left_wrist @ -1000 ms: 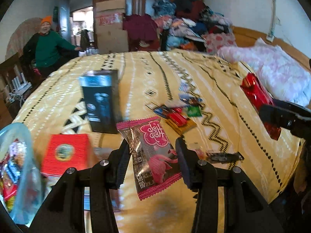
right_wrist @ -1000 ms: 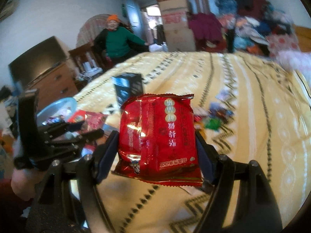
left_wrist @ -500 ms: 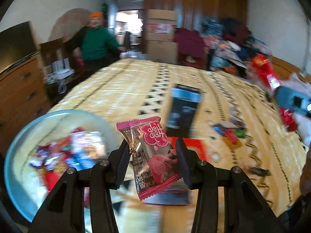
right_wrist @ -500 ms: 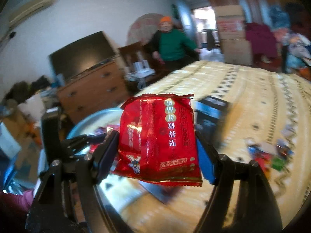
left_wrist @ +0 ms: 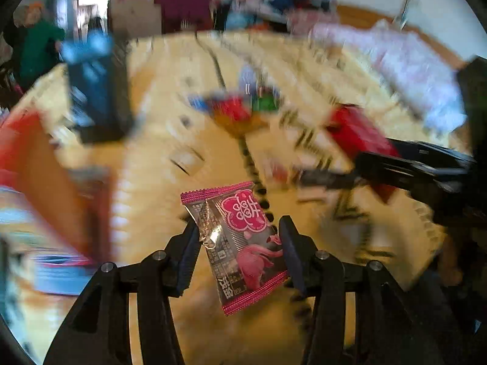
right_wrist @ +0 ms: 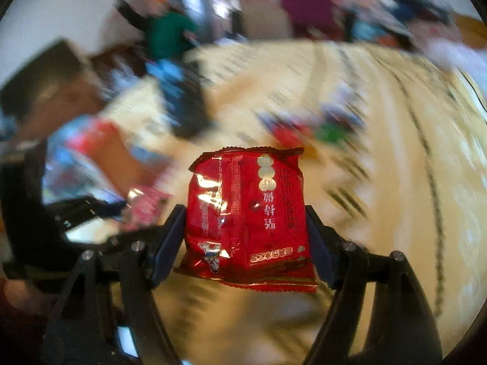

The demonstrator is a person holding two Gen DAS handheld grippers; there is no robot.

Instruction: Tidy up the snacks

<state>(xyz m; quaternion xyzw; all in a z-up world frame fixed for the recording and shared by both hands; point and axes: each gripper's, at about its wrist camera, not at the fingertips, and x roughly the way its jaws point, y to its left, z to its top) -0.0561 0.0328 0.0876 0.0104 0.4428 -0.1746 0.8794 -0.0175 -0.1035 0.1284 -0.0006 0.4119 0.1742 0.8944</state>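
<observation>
My left gripper (left_wrist: 237,243) is shut on a pink and grey snack packet (left_wrist: 240,240), held above the yellow bedspread. My right gripper (right_wrist: 245,231) is shut on a red snack packet (right_wrist: 248,216). In the left wrist view the right gripper (left_wrist: 404,167) with its red packet (left_wrist: 356,130) is at the right. In the right wrist view the left gripper (right_wrist: 91,206) with its pink packet (right_wrist: 144,203) is at the left. Loose snacks (left_wrist: 237,109) lie further up the bed. Both views are motion-blurred.
A dark blue box (left_wrist: 94,91) stands on the bed at the left, a red box (left_wrist: 36,158) nearer. A blurred bowl of snacks (right_wrist: 70,158) lies left. A person in green (right_wrist: 167,33) stands beyond the bed. Clothes (left_wrist: 243,3) are piled at the far end.
Both grippers have swung back to the right over the bed, each still holding its packet. The blue bowl has left the left wrist view's centre. The views are now blurred.
</observation>
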